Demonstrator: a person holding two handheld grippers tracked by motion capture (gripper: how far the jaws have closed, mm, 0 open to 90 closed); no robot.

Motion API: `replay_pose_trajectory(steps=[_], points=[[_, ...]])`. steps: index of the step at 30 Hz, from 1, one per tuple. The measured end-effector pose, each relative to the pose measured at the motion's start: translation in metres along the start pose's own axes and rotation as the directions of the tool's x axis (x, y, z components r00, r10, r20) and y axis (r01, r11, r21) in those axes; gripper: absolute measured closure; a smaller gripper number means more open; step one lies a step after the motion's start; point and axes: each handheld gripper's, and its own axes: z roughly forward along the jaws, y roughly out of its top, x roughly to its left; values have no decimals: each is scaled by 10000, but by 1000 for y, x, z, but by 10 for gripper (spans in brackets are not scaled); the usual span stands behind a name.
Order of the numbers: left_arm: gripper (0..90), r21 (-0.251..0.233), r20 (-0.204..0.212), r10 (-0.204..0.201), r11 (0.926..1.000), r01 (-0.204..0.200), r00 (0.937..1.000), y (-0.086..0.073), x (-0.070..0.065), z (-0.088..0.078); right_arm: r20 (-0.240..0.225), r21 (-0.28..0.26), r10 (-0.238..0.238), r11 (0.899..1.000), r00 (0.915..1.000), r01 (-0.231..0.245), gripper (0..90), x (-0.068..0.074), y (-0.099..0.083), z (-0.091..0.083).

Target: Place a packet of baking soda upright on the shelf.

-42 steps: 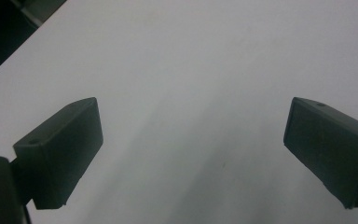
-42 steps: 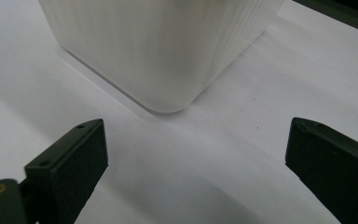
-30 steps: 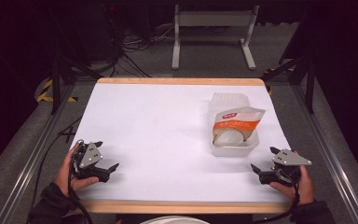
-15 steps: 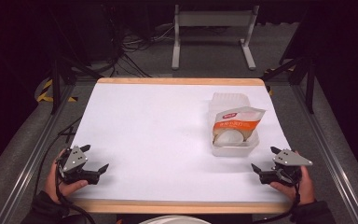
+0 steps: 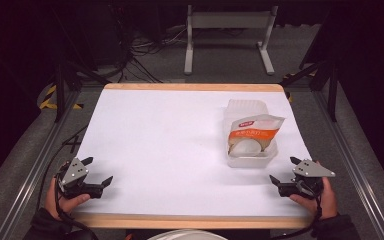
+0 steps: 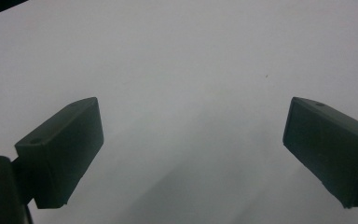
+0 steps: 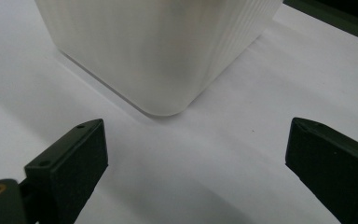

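A translucent plastic container [image 5: 250, 161] stands at the table's right side. An orange-and-white packet [image 5: 256, 128] leans in it over a round white item [image 5: 246, 148]. My right gripper [image 5: 283, 169] sits just in front and to the right of it, near the front edge, open and empty. In the right gripper view the container's rounded corner [image 7: 158, 60] lies close ahead of the open right gripper [image 7: 196, 158]. My left gripper [image 5: 98, 170] rests at the front left, open. The left gripper [image 6: 193, 144] has bare white table [image 6: 177, 56] between its jaws.
The white table top [image 5: 170, 145] has a wooden rim [image 5: 190, 220] along the front. Metal rails run down both sides. A grey metal stand [image 5: 230, 30] and loose cables [image 5: 140, 50] lie on the floor beyond the far edge.
My left gripper has drawn back a little to the left and toward the front edge, then settled. The right gripper and the container have not moved.
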Motion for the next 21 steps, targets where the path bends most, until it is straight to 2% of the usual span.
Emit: replay_pose_trajectory(steps=[9,13,21], points=[[58,-309,178,-71,9995,77,9998,0,-2,-1,43,34,-28,10000,10000,28,61,1,1,0],[58,-176,187,53,9998,-50,9998,2,-4,1,27,55,36,10000,10000,-36,61,0,0,1],[59,-248,151,39,9997,-35,9999,3,-4,1,48,38,151,9999,9999,-151,62,-2,-1,0]])
